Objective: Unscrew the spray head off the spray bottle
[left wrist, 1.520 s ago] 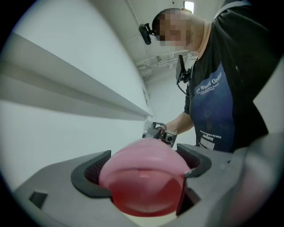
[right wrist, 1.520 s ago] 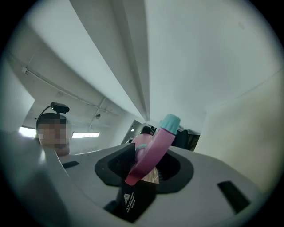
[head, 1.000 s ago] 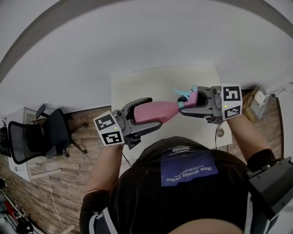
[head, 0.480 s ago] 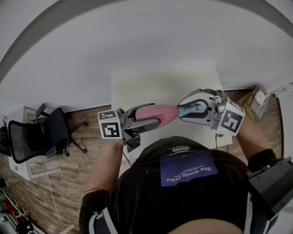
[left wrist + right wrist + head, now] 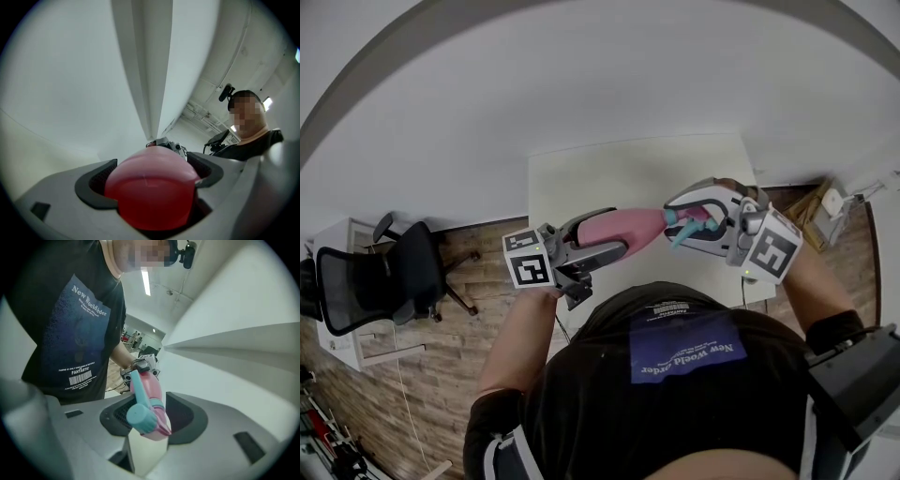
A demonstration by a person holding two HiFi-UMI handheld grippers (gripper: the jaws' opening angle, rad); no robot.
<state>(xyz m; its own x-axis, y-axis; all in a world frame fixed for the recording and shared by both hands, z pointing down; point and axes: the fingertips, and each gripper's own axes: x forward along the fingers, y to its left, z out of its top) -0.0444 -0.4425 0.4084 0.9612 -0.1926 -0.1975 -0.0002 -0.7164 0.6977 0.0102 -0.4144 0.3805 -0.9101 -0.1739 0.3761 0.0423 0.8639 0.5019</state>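
Fingers [image 5: 93,183] of the left gripper [image 5: 602,234] clamp the pink bottle's [image 5: 623,228] base. The right gripper's [image 5: 680,220] fingers [image 5: 187,416] grip the teal spray head [image 5: 139,418]. Both hold the bottle level above the table [image 5: 581,178], toward its near edge.

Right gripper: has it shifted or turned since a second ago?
Yes: right gripper has rolled around the spray head; its marker cube dropped toward the table's near edge.
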